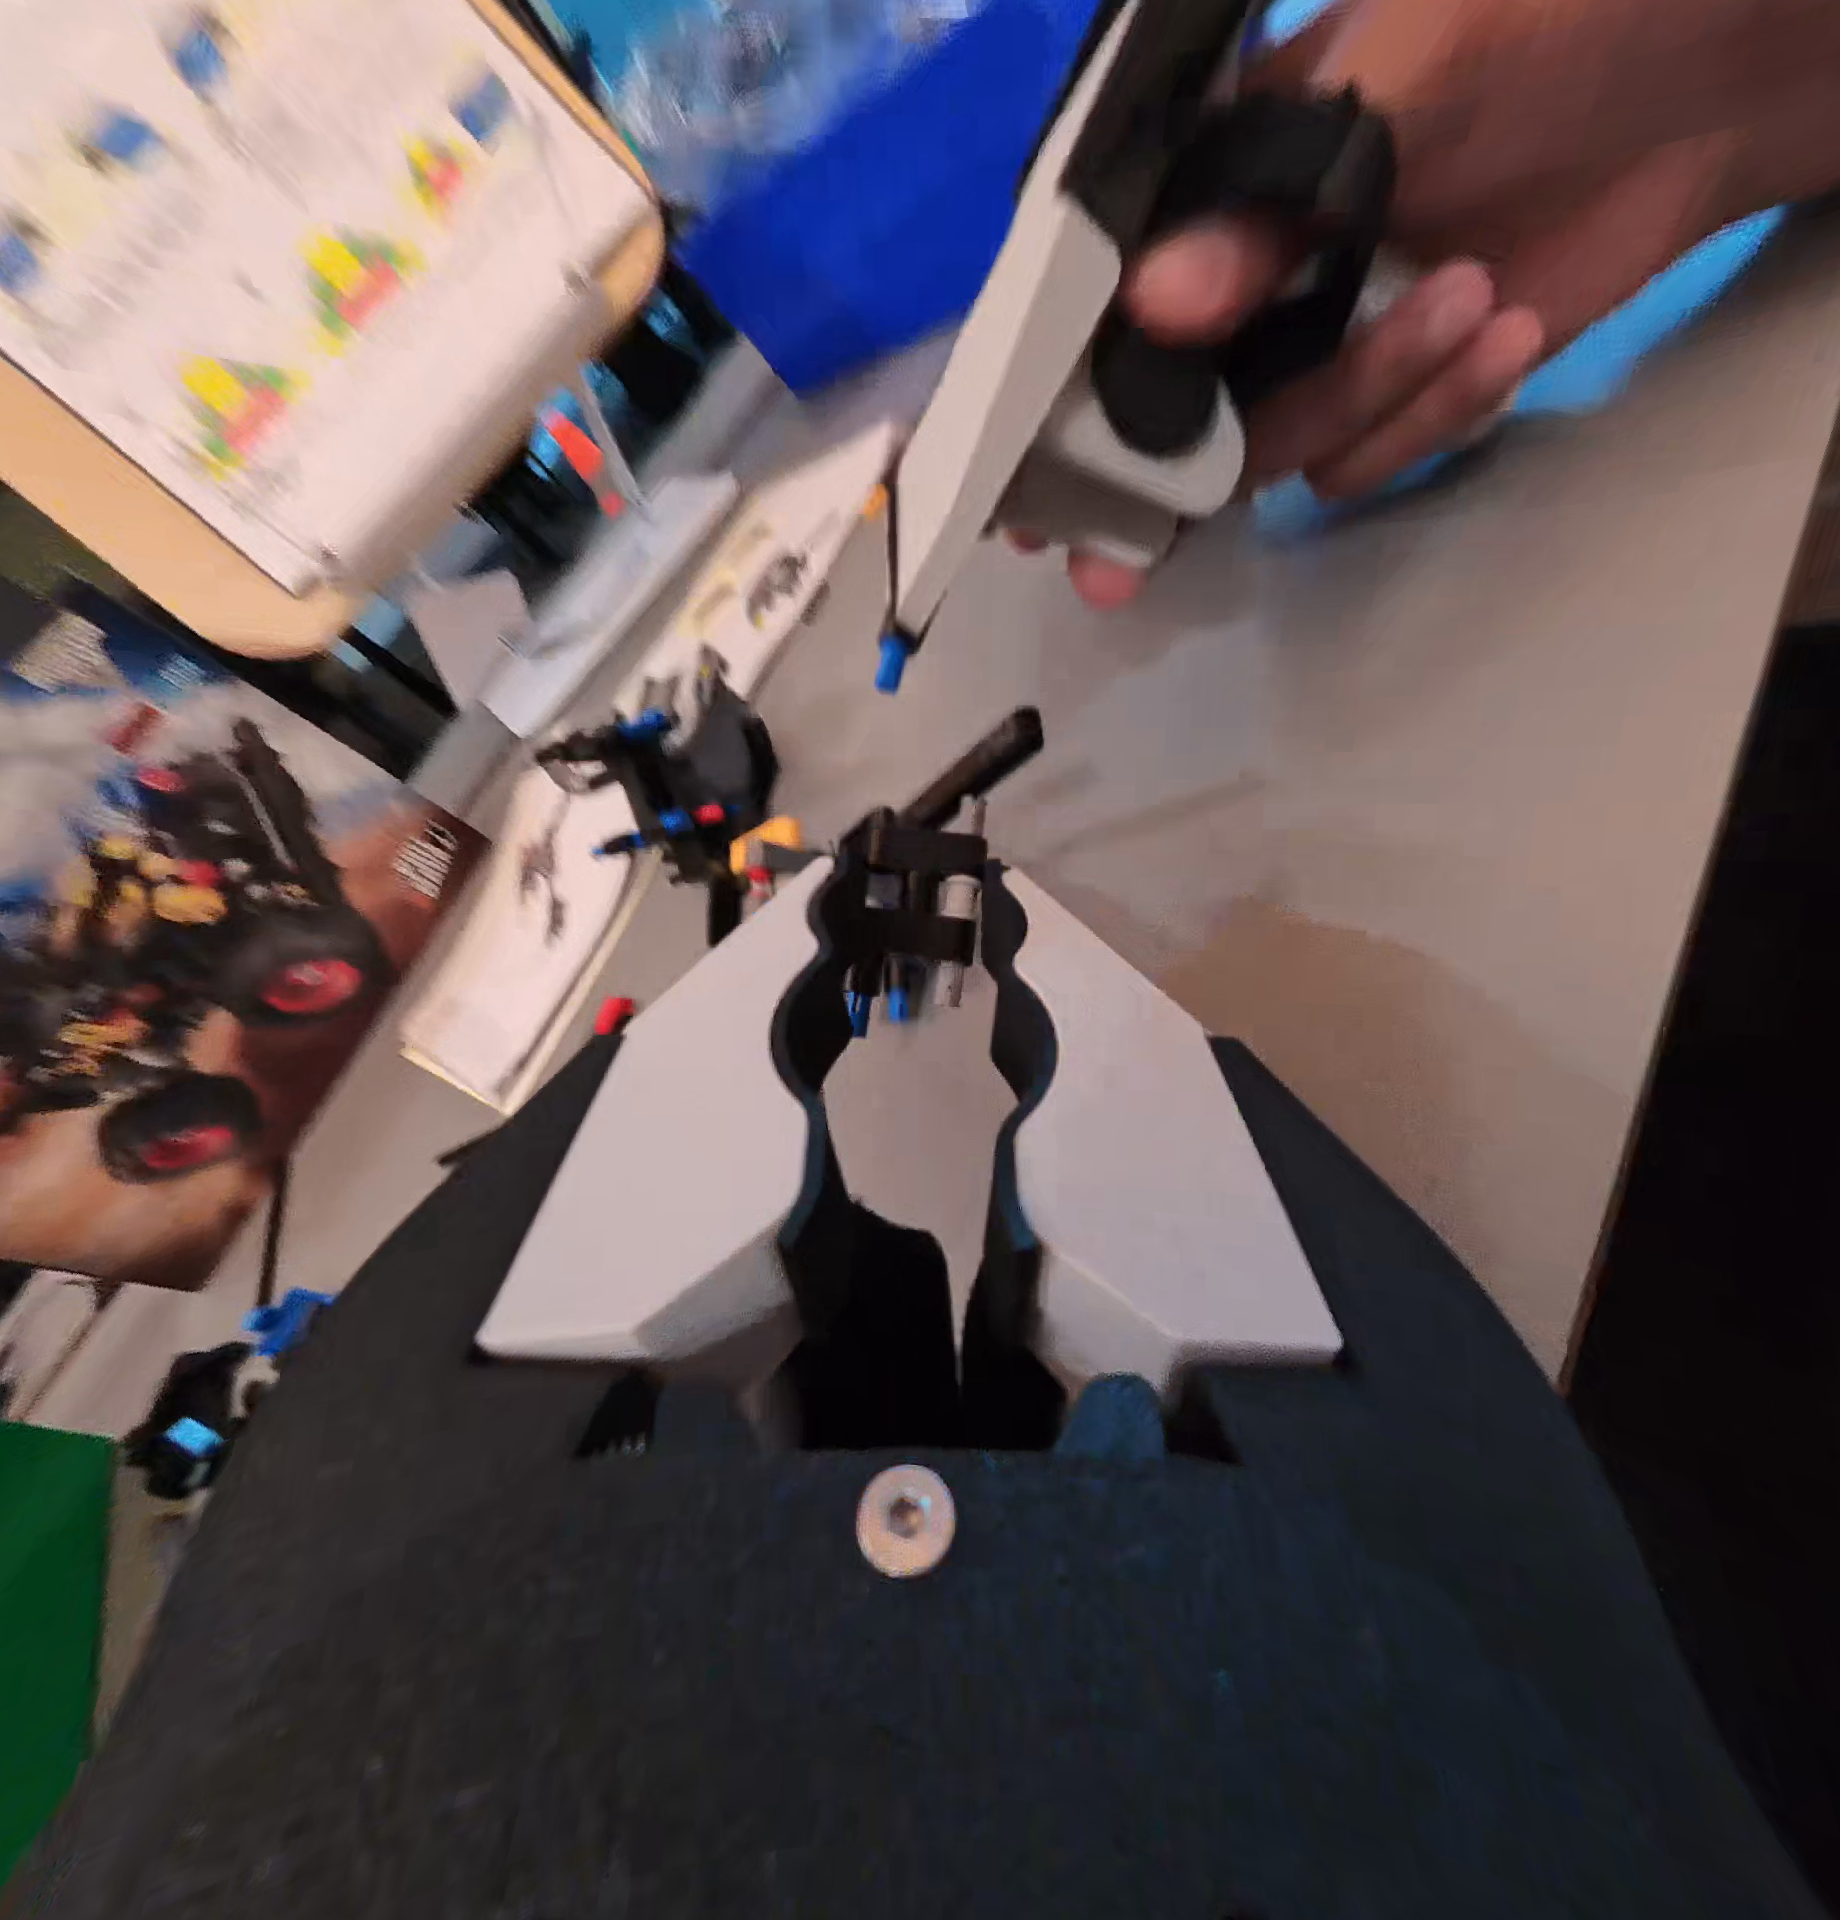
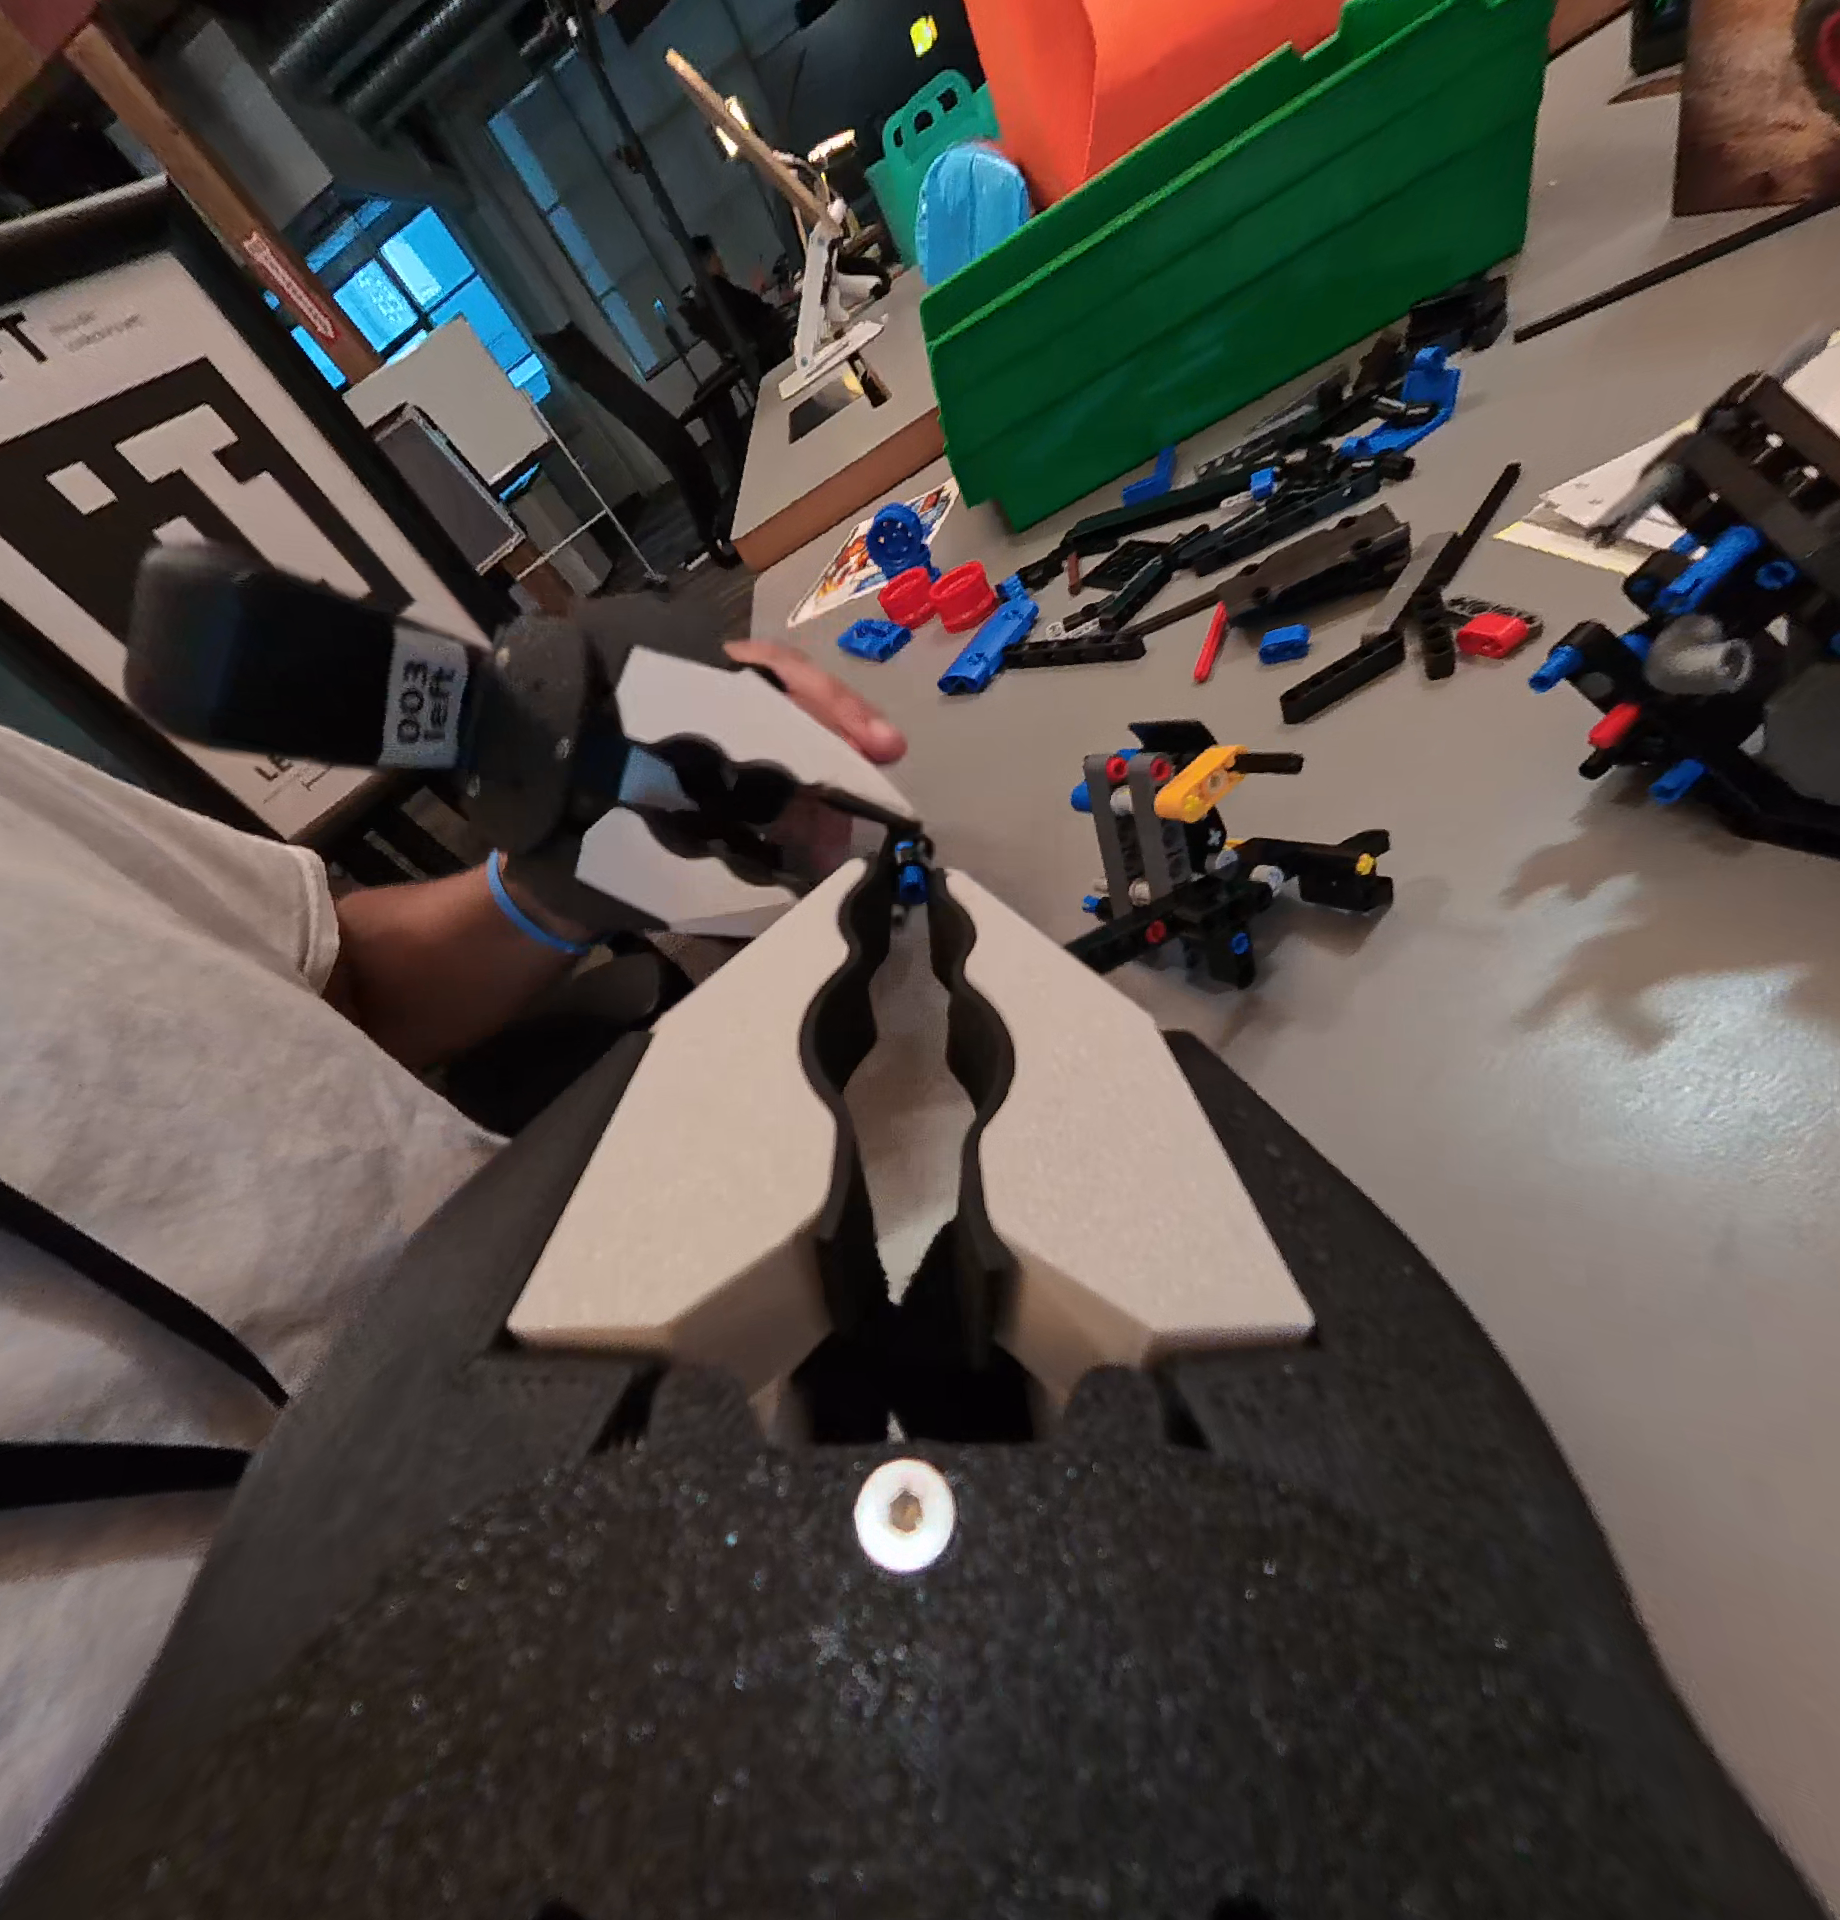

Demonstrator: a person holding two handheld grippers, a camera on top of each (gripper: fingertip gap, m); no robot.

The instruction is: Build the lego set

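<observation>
My left gripper point(image 1: 911, 883) is shut on a small black lego sub-assembly point(image 1: 921, 888) with blue pins and a black axle sticking out, held above the grey table point(image 1: 1363, 935). My right gripper point(image 2: 908, 868) is shut on a small blue pin point(image 2: 908, 878). In the left wrist view the right gripper point(image 1: 900, 629) hangs at the upper right in a hand, the blue pin point(image 1: 891, 662) at its tip, apart from the sub-assembly. In the right wrist view the left gripper point(image 2: 874, 821) reaches in from the left, its tip close to the pin.
A grey, yellow and black sub-assembly point(image 2: 1196, 852) stands on the table point(image 2: 1518, 1143). A larger black build point(image 2: 1747, 665) is at the right. Loose black, blue and red pieces point(image 2: 1207, 582) lie before a green bin point(image 2: 1207, 343). The set's box point(image 1: 168, 987) and booklet point(image 1: 542, 914) are at the left. Some 5 cm of space lies between my two pairs of fingers.
</observation>
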